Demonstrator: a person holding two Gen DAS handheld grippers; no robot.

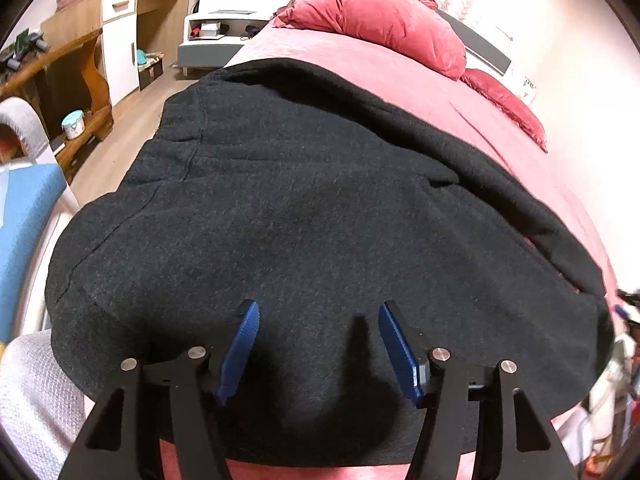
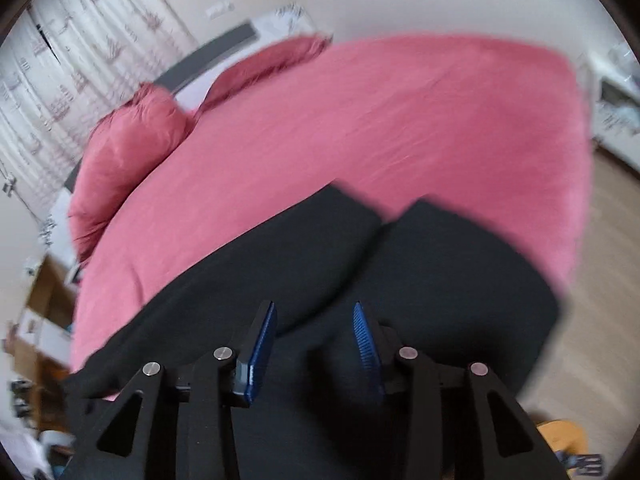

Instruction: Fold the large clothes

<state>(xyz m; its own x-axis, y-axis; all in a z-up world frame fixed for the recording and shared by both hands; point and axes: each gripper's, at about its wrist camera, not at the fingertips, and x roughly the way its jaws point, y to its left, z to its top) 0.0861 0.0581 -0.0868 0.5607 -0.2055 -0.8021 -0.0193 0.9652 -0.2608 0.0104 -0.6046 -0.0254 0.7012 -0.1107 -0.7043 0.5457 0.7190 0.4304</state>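
A large black garment (image 1: pixel 312 208) lies spread over the pink bed (image 1: pixel 472 120), with one edge hanging near the bed's left side. My left gripper (image 1: pixel 318 312) hovers just over the garment's near part, its blue pads apart and nothing between them. In the right wrist view the same black garment (image 2: pixel 360 264) shows two rounded folded lobes on the pink sheet (image 2: pixel 400 120). My right gripper (image 2: pixel 316 312) stands above it with its blue pads apart and no cloth pinched between them. That view is blurred.
Pink pillows (image 1: pixel 376 16) lie at the head of the bed. A wooden desk and white cupboard (image 1: pixel 116 40) stand across the wooden floor (image 1: pixel 132 128) on the left. A blue and white cloth (image 1: pixel 24 216) sits at the near left. Patterned curtains (image 2: pixel 80 60) hang behind the bed.
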